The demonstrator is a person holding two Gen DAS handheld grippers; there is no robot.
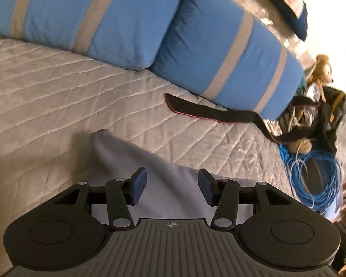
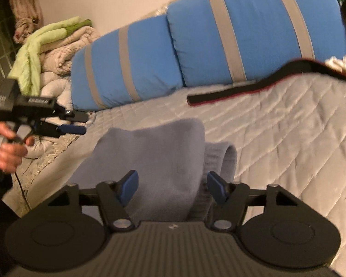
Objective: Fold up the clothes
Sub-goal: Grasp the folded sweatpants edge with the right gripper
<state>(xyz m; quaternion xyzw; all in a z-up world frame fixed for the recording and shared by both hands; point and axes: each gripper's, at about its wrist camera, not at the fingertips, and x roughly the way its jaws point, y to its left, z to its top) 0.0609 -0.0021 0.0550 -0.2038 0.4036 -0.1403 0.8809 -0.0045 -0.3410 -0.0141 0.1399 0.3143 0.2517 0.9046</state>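
A grey garment [image 1: 150, 173] lies on the quilted bedspread [image 1: 46, 87], one narrow end stretching away toward the pillows. My left gripper [image 1: 172, 188] hovers open over it, nothing between its blue pads. In the right wrist view the same grey garment [image 2: 154, 159] is bunched, with a rolled cuff at its right edge. My right gripper [image 2: 173, 188] stands open above it, pads on either side of the cloth without pinching it. The left gripper [image 2: 75, 122] also shows at far left, held by a hand [image 2: 4, 147], off the bed's edge.
Two blue pillows with grey stripes [image 1: 219, 53] line the far side of the bed. A black strap with a red edge [image 1: 207, 110] lies before them. Blue coiled cable [image 1: 311, 177] and a plush toy [image 1: 320, 69] sit right. Piled blankets [image 2: 55, 46] sit left.
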